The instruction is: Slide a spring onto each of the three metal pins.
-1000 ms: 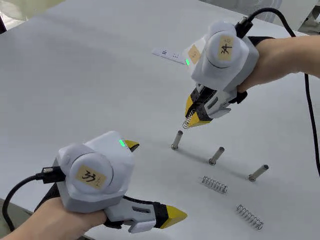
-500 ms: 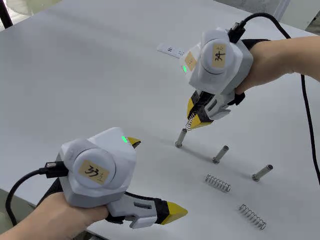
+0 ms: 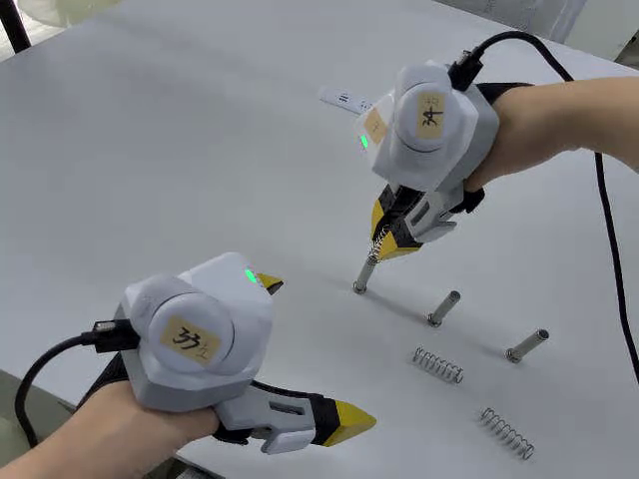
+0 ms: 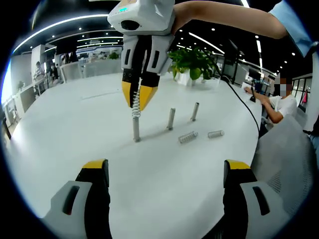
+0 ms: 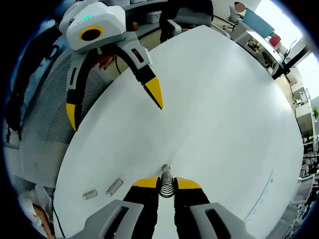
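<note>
- The right gripper (image 3: pixel 384 244), held in a person's hand, points down over a white table (image 3: pixel 150 150) with its yellow-tipped jaws closed on a small spring (image 3: pixel 377 242).
- The spring hangs from the jaw tips, and its lower end meets the top of the nearest pin (image 3: pixel 364 273). The left gripper view shows spring and pin in one line. Whether the coils have passed over the pin's tip cannot be told.
- That pin stands on the table, tilted slightly in the head view.
- A second pin (image 3: pixel 443 307) and a third pin (image 3: pixel 526 345) stand in a row off to the right of the first, well apart from each other, both bare.
- Two loose springs lie flat on the table on the near side of that row. One spring (image 3: pixel 438 365) lies near the second pin, the other spring (image 3: pixel 506 433) closer to the table's edge.
- The left gripper (image 3: pixel 312 353) hovers low at the near edge of the table with its jaws spread wide and nothing between them, pointing toward the pins.
- A thin white strip (image 3: pixel 344 99) with dark marks lies on the table beyond the right gripper.
- A black cable (image 3: pixel 604 210) runs from the right gripper past the person's forearm.
</note>
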### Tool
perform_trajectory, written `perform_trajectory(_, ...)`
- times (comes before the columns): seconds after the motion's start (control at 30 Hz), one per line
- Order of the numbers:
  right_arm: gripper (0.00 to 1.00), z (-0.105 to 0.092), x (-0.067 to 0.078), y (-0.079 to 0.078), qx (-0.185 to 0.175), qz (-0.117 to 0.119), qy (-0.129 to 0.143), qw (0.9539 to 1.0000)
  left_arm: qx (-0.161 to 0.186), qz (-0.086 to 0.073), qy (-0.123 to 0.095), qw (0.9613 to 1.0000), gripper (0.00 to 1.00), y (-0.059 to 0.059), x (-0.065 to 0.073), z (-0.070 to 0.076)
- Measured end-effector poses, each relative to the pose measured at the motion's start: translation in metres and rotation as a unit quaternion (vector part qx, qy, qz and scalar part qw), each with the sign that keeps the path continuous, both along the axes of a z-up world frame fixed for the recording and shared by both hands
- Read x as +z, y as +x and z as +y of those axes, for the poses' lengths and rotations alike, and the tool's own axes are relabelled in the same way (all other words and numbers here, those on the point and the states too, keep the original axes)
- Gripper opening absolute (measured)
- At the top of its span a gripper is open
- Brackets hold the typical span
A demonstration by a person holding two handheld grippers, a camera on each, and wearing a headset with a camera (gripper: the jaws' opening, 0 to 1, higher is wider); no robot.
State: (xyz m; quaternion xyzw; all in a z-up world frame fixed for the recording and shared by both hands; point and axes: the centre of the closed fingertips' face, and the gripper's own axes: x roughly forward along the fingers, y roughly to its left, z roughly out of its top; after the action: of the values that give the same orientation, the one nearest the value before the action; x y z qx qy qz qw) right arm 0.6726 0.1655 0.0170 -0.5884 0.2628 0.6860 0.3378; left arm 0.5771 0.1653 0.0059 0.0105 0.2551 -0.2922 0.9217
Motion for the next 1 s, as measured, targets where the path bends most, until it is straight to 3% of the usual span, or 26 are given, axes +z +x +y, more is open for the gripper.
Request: perform_trajectory(1.0,0.08,0.002,-0.038,0.001,0.001,0.001,-0.018,0.9998,0.010,0.014,-0.006,0.9998,0.92,-0.002,-0.006,0.005)
